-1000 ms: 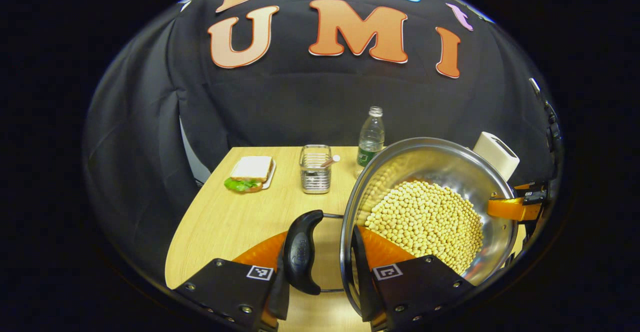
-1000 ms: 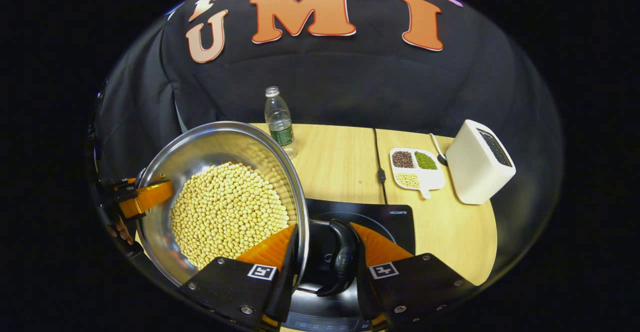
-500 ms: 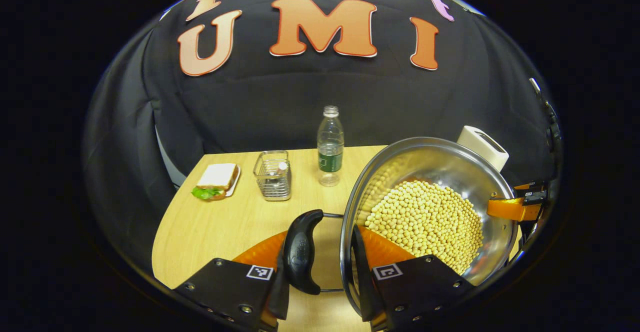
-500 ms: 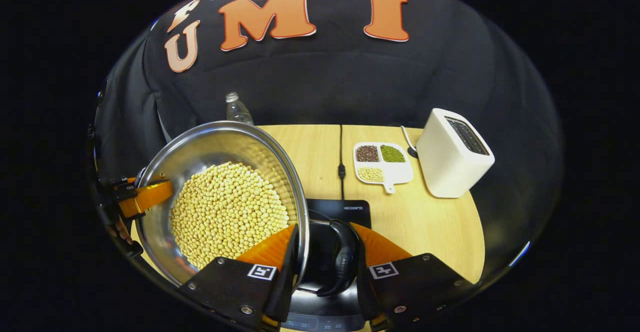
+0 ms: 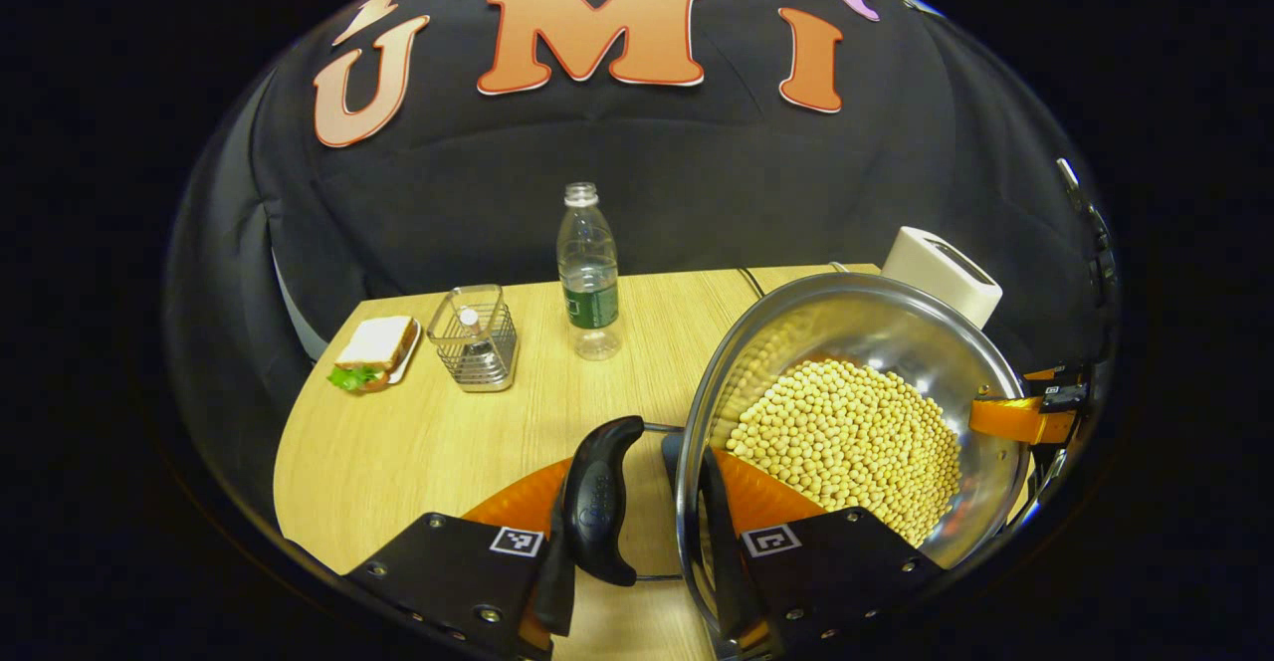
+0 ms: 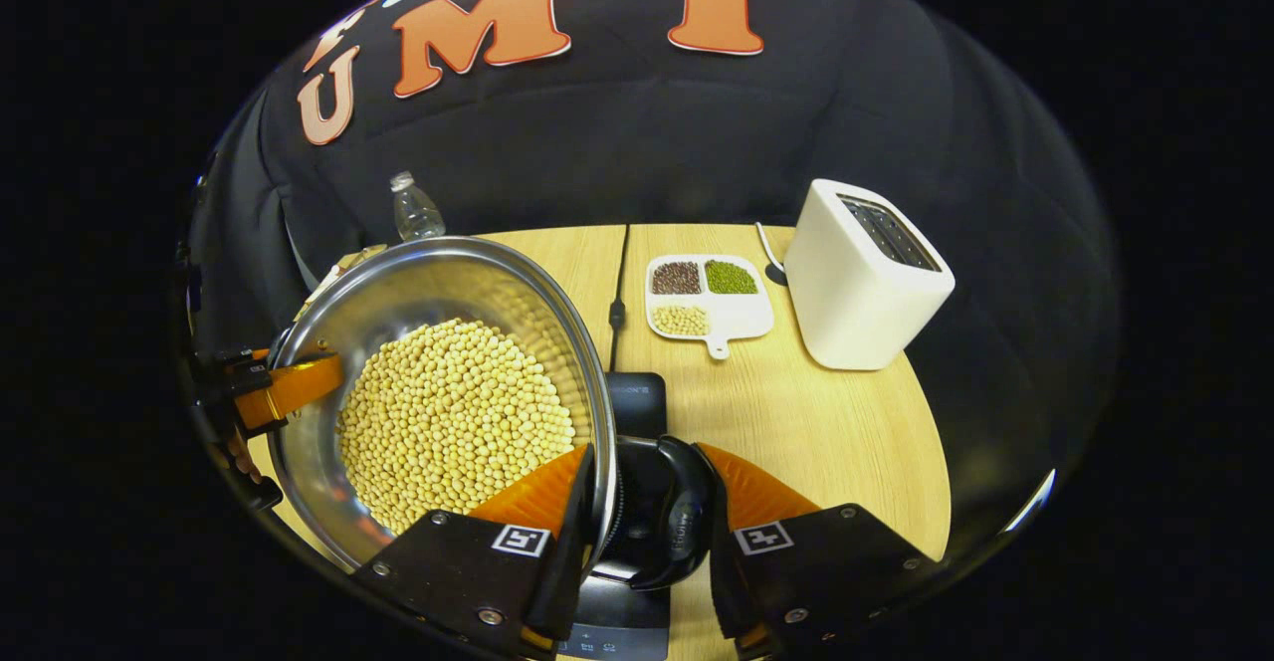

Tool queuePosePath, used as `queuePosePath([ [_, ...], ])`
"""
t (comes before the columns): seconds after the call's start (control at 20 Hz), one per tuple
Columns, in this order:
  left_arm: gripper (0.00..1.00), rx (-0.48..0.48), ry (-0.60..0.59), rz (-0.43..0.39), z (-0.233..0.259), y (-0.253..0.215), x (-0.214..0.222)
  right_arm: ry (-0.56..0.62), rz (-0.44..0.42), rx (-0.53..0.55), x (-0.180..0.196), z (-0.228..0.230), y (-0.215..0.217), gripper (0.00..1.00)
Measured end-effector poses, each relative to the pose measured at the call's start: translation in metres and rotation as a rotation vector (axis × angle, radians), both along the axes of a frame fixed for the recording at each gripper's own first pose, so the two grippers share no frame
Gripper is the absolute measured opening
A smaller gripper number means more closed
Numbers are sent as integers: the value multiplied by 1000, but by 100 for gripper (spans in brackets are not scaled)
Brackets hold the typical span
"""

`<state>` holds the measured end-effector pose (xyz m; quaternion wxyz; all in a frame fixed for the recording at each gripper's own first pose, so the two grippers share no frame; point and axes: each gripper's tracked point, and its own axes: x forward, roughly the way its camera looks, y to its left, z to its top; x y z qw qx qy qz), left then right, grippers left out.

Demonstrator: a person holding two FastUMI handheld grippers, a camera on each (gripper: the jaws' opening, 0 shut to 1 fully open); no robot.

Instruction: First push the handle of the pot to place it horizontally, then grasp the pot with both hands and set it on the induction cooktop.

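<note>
Pot point(image 5: 856, 412), steel, full of pale beans, hangs between our two claws, one side handle in each.

Left claw point(image 5: 637, 532), bottom centre of the left gripper view: clamped across the pot's left handle point(image 5: 600, 502), one finger outside the black grip, the other against the pot wall. Pot body lies to the right of this claw in frame.

Right claw point(image 6: 647, 532), bottom centre of the right gripper view: likewise clamped on the right handle point(image 6: 682, 527); pot body point(image 6: 438, 392) to its left in frame. The opposite claw shows at the far rim in each view.

Handle-to-handle axis runs straight between the claws, so both are equally near; we judge the load is shared.

Induction cooktop point(image 6: 637, 402), black, sits directly under and ahead of the right claw, its edge under the pot's right rim. We judge the pot must travel toward that side, then go down level.

Counter point(image 5: 428, 442): pale wood. On it: bottle point(image 5: 589, 273), wire basket point(image 5: 475, 337), sandwich point(image 5: 373, 352) at left; toaster point(image 6: 861, 278) and bean dish point(image 6: 709, 293) at upper right, cord point(image 6: 617, 293) running to the cooktop.
</note>
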<state>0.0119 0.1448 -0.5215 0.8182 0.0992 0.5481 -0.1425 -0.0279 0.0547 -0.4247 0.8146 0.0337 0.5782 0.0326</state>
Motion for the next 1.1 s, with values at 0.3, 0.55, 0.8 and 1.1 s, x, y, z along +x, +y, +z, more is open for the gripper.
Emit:
queuePosePath([
  [0.3, 57, 5, 34, -3, 4, 2, -1, 31, -16, 0, -10, -23, -14, 53],
  [0.55, 61, 21, 79, 8, 15, 5, 2, 67, -10, 4, -11, -40, -5, 53],
  [0.8, 57, 15, 96, 16, 10, 5, 0, 74, -1, 19, -10, -46, -8, 54],
  [1.1, 62, -36, 120, 16, 11, 1, -9, 12, 95, 5, -11, -29, -9, 73],
])
